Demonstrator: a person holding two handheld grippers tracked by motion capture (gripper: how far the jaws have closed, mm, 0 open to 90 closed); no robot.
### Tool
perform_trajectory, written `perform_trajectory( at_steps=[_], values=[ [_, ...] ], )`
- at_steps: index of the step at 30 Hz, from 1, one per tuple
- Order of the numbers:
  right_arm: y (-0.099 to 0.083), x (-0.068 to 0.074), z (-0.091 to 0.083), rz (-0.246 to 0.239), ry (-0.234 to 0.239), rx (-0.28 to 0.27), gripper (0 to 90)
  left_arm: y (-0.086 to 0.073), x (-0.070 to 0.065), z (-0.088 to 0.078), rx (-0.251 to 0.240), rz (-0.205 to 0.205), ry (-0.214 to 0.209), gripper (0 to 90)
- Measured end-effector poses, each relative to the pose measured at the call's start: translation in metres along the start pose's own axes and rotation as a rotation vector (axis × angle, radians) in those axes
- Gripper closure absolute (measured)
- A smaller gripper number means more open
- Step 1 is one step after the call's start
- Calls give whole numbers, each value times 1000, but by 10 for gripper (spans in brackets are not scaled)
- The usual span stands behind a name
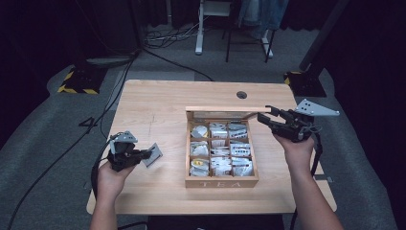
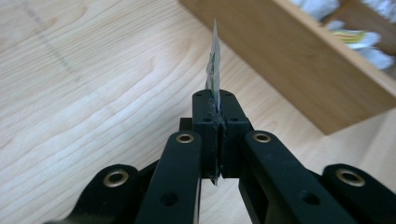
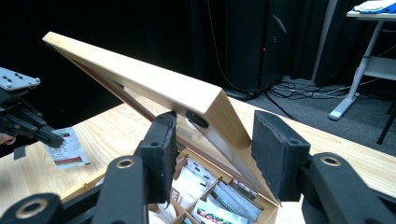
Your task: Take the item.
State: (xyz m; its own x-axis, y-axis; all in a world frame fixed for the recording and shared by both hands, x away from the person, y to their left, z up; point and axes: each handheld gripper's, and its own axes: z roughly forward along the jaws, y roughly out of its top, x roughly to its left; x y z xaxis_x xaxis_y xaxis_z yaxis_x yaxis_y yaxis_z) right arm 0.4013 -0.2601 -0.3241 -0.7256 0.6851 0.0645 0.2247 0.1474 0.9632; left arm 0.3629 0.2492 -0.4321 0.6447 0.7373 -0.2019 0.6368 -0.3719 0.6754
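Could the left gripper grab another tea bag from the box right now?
Probably not: the left gripper is shut on a tea bag. The tea box itself stands open, lid up.

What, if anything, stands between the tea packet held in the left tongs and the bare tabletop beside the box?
Nothing visible does. The left tongs grip the tea packet over bare table, left of the wooden tea box, with open wood around it.

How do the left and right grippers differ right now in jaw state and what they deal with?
The left gripper is shut on a tea bag packet low over the table; the right gripper has jaws apart around the tea box lid's corner, grip unclear. Both are black and hand-held.
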Motion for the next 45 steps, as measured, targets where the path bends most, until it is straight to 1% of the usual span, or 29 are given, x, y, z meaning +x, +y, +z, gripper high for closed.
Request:
perform_trajectory(
  at_steps=[1, 4, 6, 7, 10, 13, 16, 17, 18, 20, 21, 22, 23, 24, 26, 28, 29, 31, 32, 33, 36, 38, 39, 40, 41, 42, 43, 44, 45],
  values=[
    [0, 0, 0, 0, 0, 0, 507, 0, 0, 0, 0, 0, 0, 879],
    [0, 0, 0, -3, -2, 2, 507, -4, 5, 3, 10, -15, 25, 878],
    [0, 0, 0, -2, -1, 2, 506, -6, 8, 5, 12, -27, 22, 878],
    [0, 0, 0, -2, -1, 2, 506, -6, 8, 5, 12, -27, 22, 876],
    [0, 0, 1, -4, -3, 3, 503, -9, 12, 8, 7, -53, 19, 856],
    [-1, 0, 1, -4, -2, 3, 503, -10, 14, 8, 10, -55, 19, 857],
    [0, 0, 1, -4, -3, 3, 503, -13, 16, 8, 8, -67, 33, 844],
    [0, 0, 1, -4, -3, 3, 503, -13, 16, 8, 8, -67, 33, 814],
    [0, 0, 1, -2, -3, 3, 503, -13, 18, 8, 7, -83, 66, 753],
    [0, 0, 1, -3, -4, 5, 503, -12, 20, 7, 4, -119, 108, 566],
    [0, 0, 1, -3, -3, 4, 503, -12, 20, 7, 4, -119, 108, 475],
    [0, 0, 1, -3, -4, 5, 503, -11, 20, 5, -1, -144, 151, 411],
    [0, 0, 1, -3, -4, 5, 503, -11, 20, 5, -1, -144, 151, 370],
    [0, 0, 1, -2, -3, 3, 503, -9, 18, 3, -2, -134, 183, 342],
    [0, 0, 1, 0, -2, 3, 502, -7, 15, 0, -15, -124, 214, 307],
    [0, 0, 1, -2, -3, 3, 500, -6, 13, -2, -18, -126, 218, 281],
    [0, 0, 1, -2, -3, 3, 499, -5, 12, -3, -28, -118, 221, 280],
    [0, 0, 1, -1, -1, 3, 499, 0, 5, -7, -47, -99, 198, 281],
    [0, -1, 1, 0, 1, 4, 498, 0, 5, -7, -47, -99, 198, 281],
    [0, -1, 1, 0, -1, 3, 498, 4, -2, -10, -51, -70, 190, 281],
    [0, -1, 1, 0, 0, 5, 498, 9, -15, -11, -62, -40, 150, 288],
    [0, -1, 1, -2, 3, 5, 498, 12, -25, -9, -68, -38, 140, 291],
    [0, -1, 1, -2, 3, 5, 498, 12, -25, -9, -68, -38, 140, 293],
    [0, -1, 1, -3, 3, 5, 498, 13, -30, -6, -63, -31, 132, 293],
    [-1, -1, 1, -2, 2, 6, 497, 13, -39, 1, -50, -25, 125, 302],
    [-1, -1, 1, -2, 3, 9, 497, 12, -45, 5, -48, -26, 124, 306],
    [-1, -1, 1, -2, 3, 9, 497, 12, -45, 5, -48, -26, 124, 306],
    [-1, 0, 0, 0, 5, 11, 497, 8, -57, 14, -47, -26, 104, 310],
    [-1, 0, 0, 0, 5, 11, 497, 8, -57, 14, -47, -26, 104, 313]
  ],
)
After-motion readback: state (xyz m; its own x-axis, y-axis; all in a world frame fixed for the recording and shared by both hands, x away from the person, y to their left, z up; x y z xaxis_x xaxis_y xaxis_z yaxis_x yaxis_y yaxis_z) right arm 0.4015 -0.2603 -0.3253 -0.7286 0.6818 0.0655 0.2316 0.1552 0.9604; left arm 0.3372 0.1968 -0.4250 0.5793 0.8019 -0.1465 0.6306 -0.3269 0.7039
